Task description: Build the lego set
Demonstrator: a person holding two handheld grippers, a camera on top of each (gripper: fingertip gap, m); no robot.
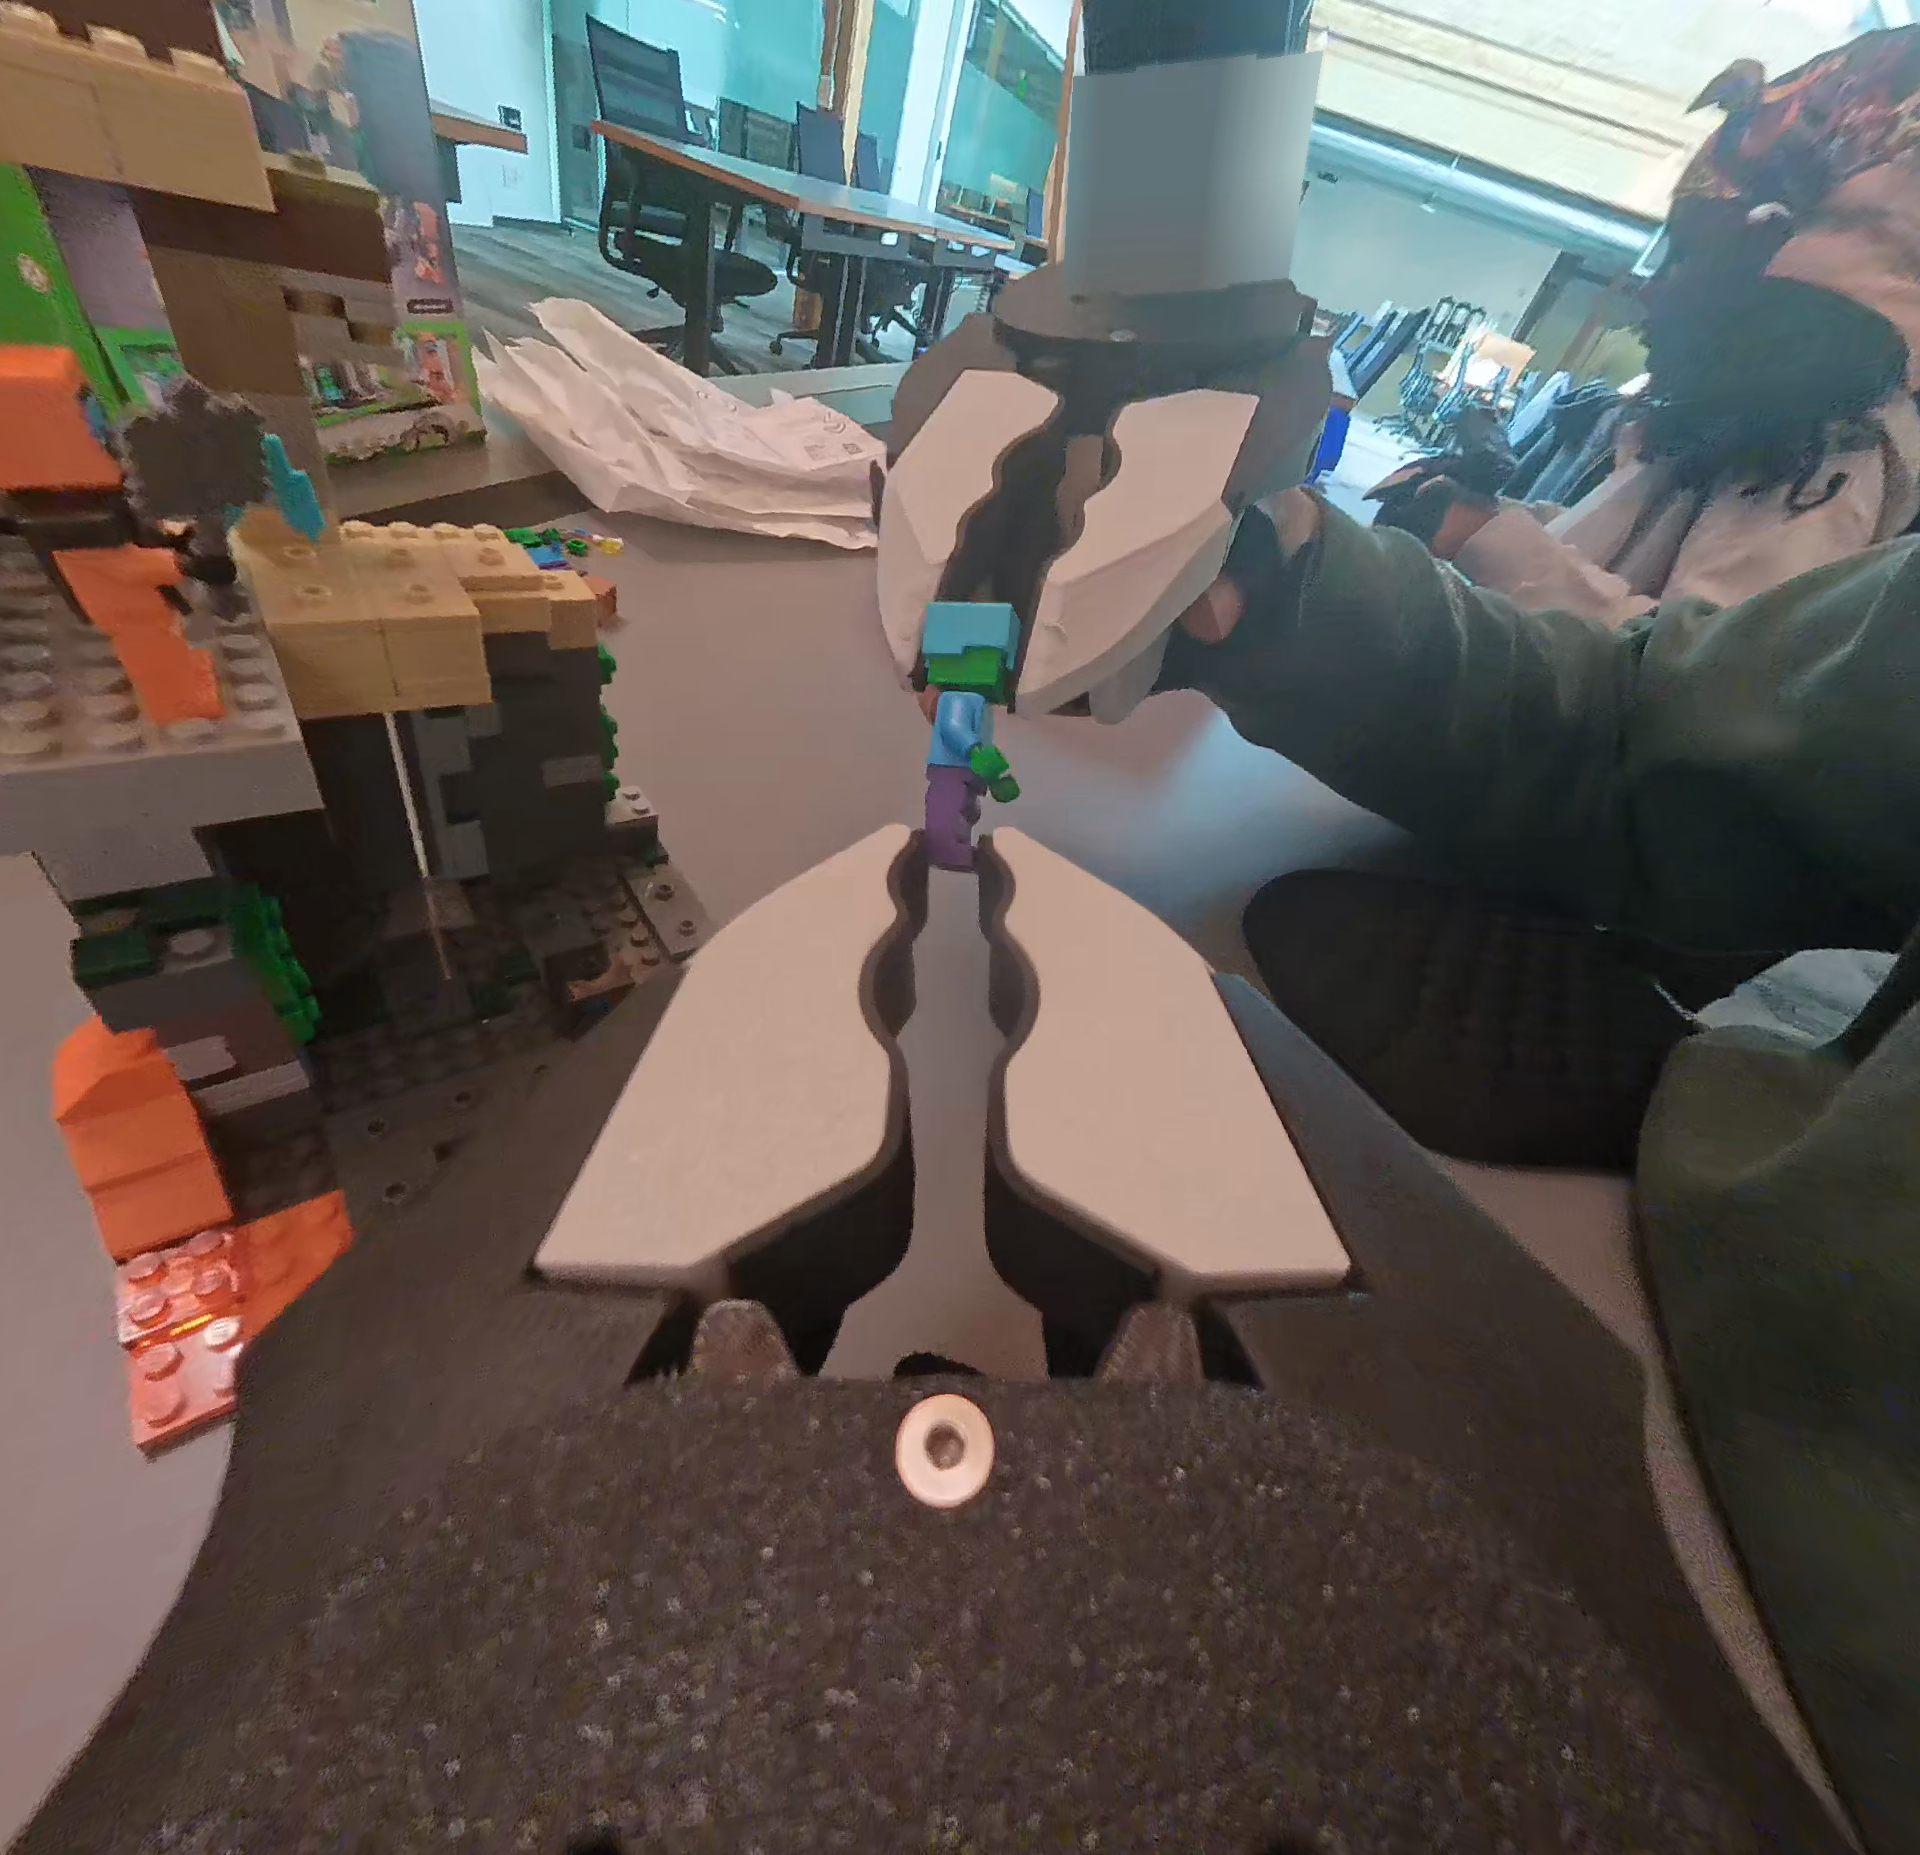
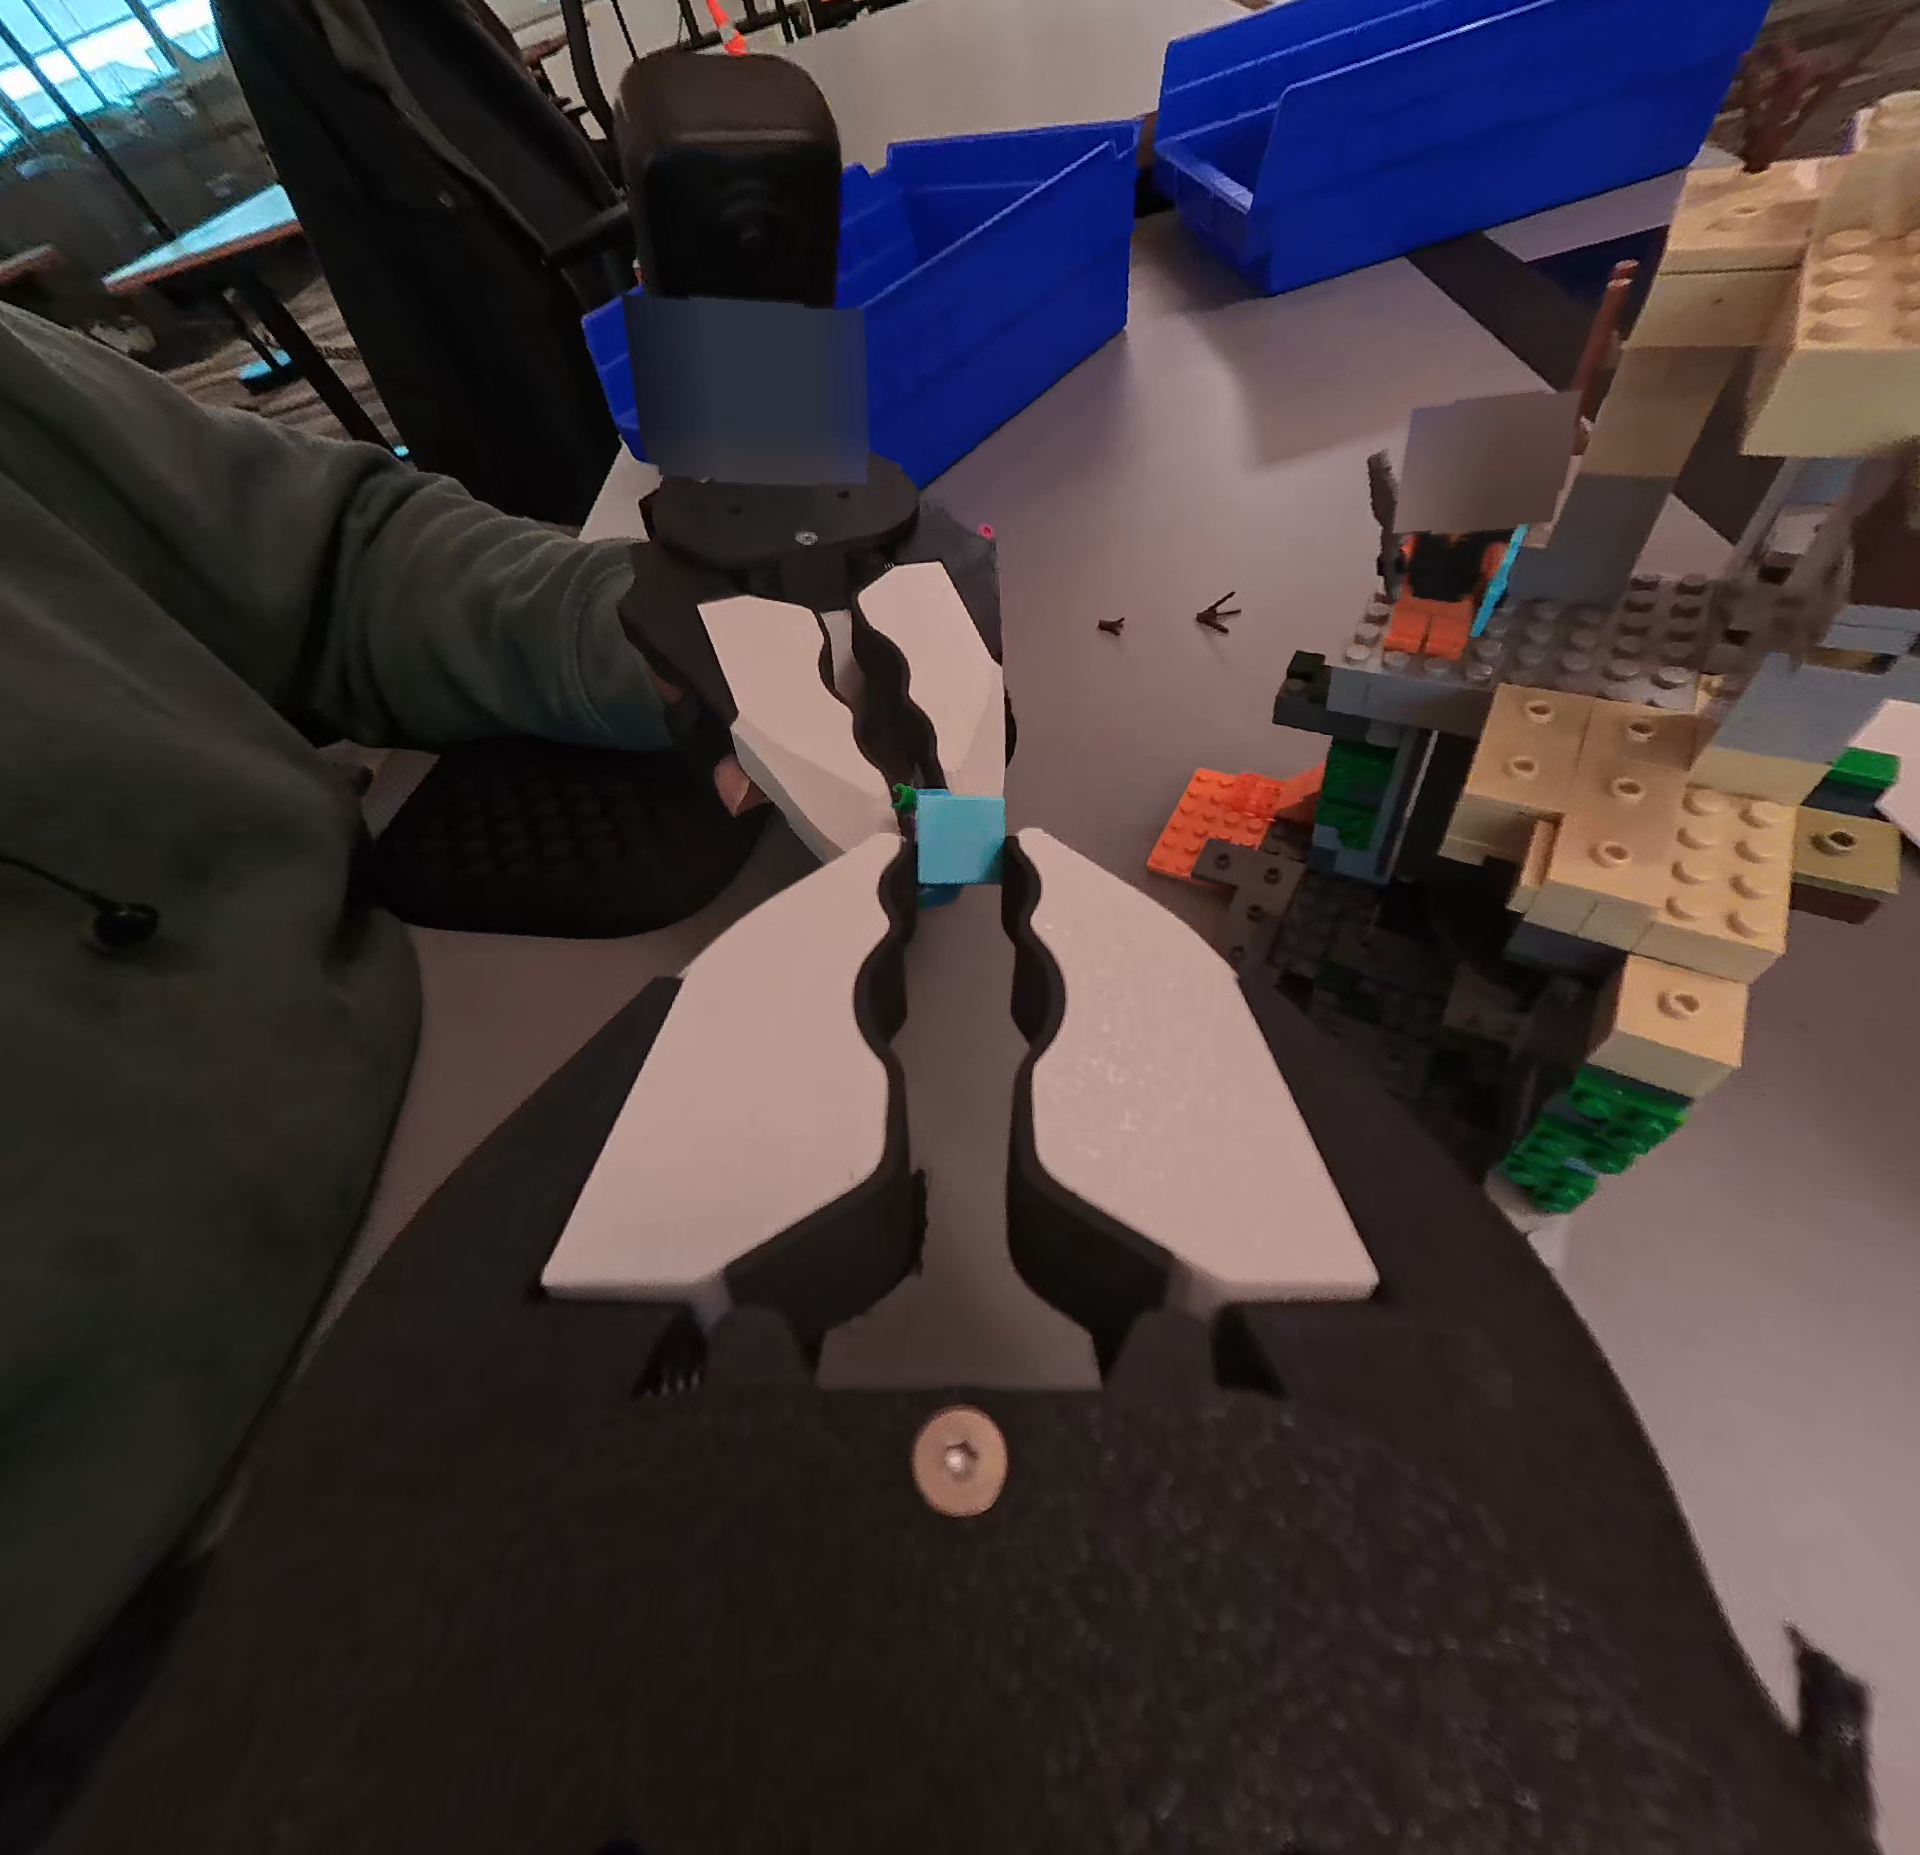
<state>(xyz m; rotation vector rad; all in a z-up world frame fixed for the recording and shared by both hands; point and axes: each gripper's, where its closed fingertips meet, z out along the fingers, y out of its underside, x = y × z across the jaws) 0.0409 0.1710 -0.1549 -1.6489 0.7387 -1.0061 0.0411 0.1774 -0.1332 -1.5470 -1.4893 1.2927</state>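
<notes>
Minifigure (image 1: 964, 735): small figure, light-blue block head, green face, blue torso, purple legs; held up over the grey table (image 1: 758, 683), between the two tongs.
Left tongs (image 1: 943, 849): tips pinch the figure's purple legs from below; fingers sit narrowly apart, closed onto the legs. In the right wrist view these same tongs (image 2: 914, 797) come in from the far side, the figure at their tips.
Right tongs (image 2: 956, 855): tips bracket the blue head, one at either side, touching it by the look of it. In the left wrist view they (image 1: 966, 662) come down from above onto the head.
Hands: gloved hand (image 1: 1236, 600) in a dark green sleeve behind the right tongs.
Lego build (image 1: 312, 662): tan, grey, orange and green structure, on the table to the left of the left tongs, apart from the figure.
Blue bins (image 2: 997, 278): far side of the table.
White bags (image 1: 675, 434): crumpled heap beyond the build.
</notes>
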